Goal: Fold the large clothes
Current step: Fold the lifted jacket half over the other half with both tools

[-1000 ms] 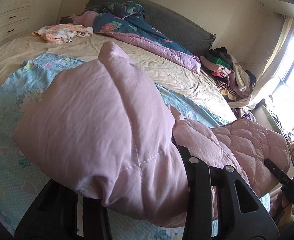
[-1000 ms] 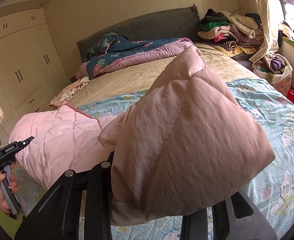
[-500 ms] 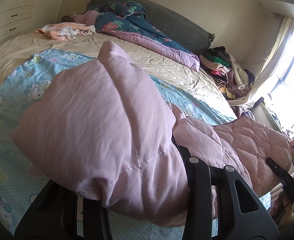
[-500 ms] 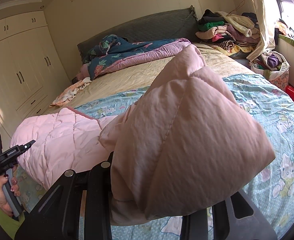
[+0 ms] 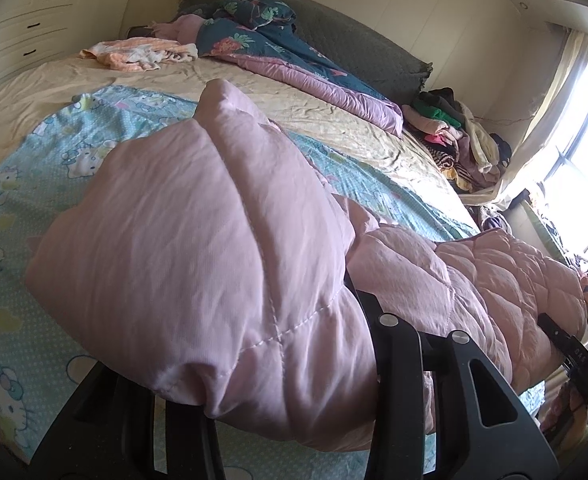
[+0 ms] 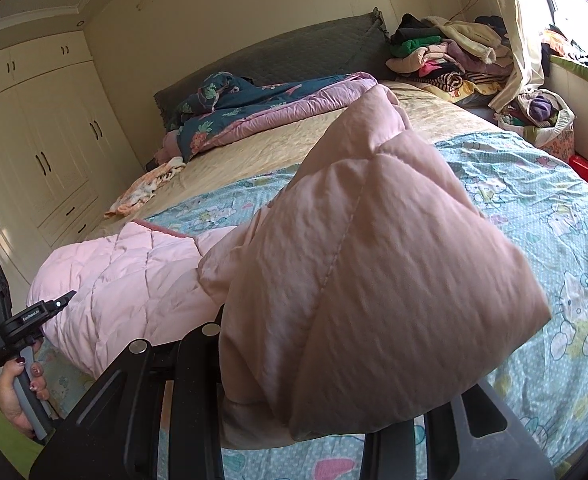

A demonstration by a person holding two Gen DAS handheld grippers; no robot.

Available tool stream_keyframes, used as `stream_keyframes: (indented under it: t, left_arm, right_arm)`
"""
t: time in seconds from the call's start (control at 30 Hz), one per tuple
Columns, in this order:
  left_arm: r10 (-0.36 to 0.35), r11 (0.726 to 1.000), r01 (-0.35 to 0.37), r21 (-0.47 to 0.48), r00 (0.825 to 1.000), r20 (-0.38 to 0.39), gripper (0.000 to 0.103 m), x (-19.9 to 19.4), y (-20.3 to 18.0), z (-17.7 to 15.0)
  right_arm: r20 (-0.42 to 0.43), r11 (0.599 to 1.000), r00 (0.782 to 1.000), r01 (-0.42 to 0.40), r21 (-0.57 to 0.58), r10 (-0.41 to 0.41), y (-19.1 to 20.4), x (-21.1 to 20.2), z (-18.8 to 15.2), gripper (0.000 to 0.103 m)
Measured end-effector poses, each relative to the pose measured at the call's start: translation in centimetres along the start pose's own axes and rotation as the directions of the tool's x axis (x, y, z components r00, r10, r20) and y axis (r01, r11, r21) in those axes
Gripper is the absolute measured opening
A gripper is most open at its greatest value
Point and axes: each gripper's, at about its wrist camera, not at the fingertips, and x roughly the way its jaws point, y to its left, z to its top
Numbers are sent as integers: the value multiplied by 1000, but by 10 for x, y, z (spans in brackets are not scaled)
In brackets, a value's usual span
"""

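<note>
A bulky pink quilted garment point(image 5: 197, 264) fills the left wrist view, and my left gripper point(image 5: 261, 384) is shut on a thick bunch of it. Its black fingers point(image 5: 394, 364) poke out under the padding and their tips are hidden. The rest of the garment stretches right to my right gripper point(image 5: 574, 356). In the right wrist view another bunch of the pink garment point(image 6: 374, 280) is clamped in my right gripper point(image 6: 322, 384), tips hidden too. At the far left a hand point(image 6: 17, 392) holds my left gripper point(image 6: 25, 320). The garment hangs between both, just above the bed.
Below lies a blue cartoon-print sheet point(image 6: 542, 200) over a beige bedcover point(image 5: 334, 120). A dark floral duvet point(image 5: 261, 44) and a small peach cloth point(image 5: 137, 52) lie near the grey headboard. A clothes pile point(image 6: 446, 56), a basket point(image 6: 550, 120), a wardrobe point(image 6: 41, 152) and a window border the bed.
Both grippers have moved forward and slightly down over the bed with the pink garment still clamped. The blue sheet looks nearer. Neither grip has changed.
</note>
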Motion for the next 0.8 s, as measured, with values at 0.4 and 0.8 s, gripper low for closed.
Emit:
stream_keyframes:
  t: [0.4,0.8]
  left_arm:
    - [33,998,-37,-54,998,-59,37,15,23,-26]
    - [54,995,-61,-74,995,-88,44,31,28,-34]
  right_arm:
    - [-70,994,997,17,104,-10,-24,16,-22,33]
    - [-197,969,979,96,226,-51,-48,54,-43,55]
